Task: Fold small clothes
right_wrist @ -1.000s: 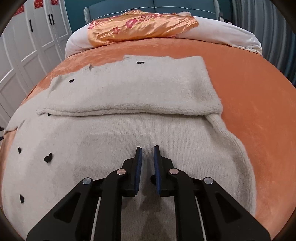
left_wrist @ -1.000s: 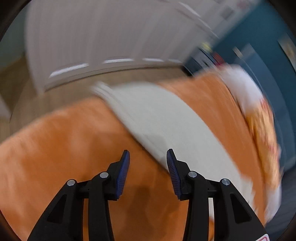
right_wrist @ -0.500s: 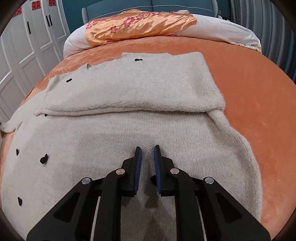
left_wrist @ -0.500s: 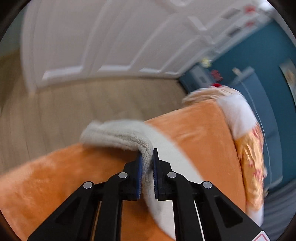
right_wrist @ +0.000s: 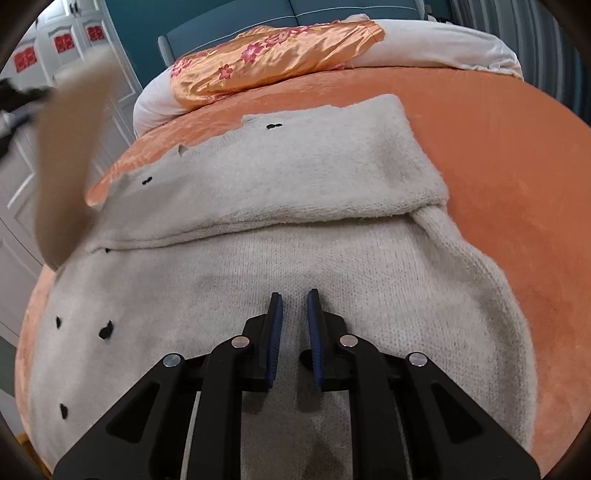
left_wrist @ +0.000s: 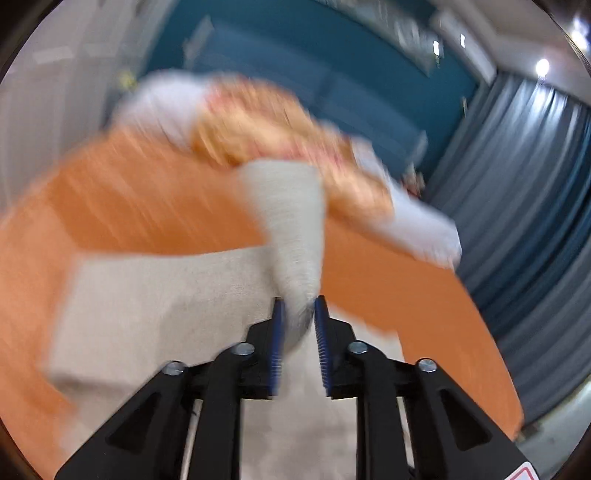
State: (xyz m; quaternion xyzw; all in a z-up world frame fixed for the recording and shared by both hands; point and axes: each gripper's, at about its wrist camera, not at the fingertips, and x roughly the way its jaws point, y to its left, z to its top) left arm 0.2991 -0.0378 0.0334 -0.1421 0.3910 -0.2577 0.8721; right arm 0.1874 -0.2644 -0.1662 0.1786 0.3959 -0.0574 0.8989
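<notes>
The sweater [right_wrist: 280,280], a pale grey knit with small black marks, lies spread across the orange blanket [right_wrist: 509,155] on the bed, its far part folded over toward me so a thick doubled edge runs across the middle. My right gripper [right_wrist: 294,299] hovers low over the near part of the knit, its blue pads drawn close with only a narrow gap and nothing caught between them; I see bare fabric beneath, not pinched. At the left edge of the right wrist view a blurred grey strip, the sleeve [right_wrist: 70,155], hangs lifted in the air above the garment's side. The left wrist view is heavily smeared, but my left gripper [left_wrist: 298,304] has that sleeve [left_wrist: 291,221] between its fingers, the cloth trailing away from the tips over the blanket [left_wrist: 147,192]. Its jaws have just been opening, and there is a thin gap at the right pad, so I cannot tell whether they are pressing the sleeve. Beyond lie an orange flowered pillow [right_wrist: 273,62] and white bedding [right_wrist: 443,48] against the teal headboard [right_wrist: 295,18].
</notes>
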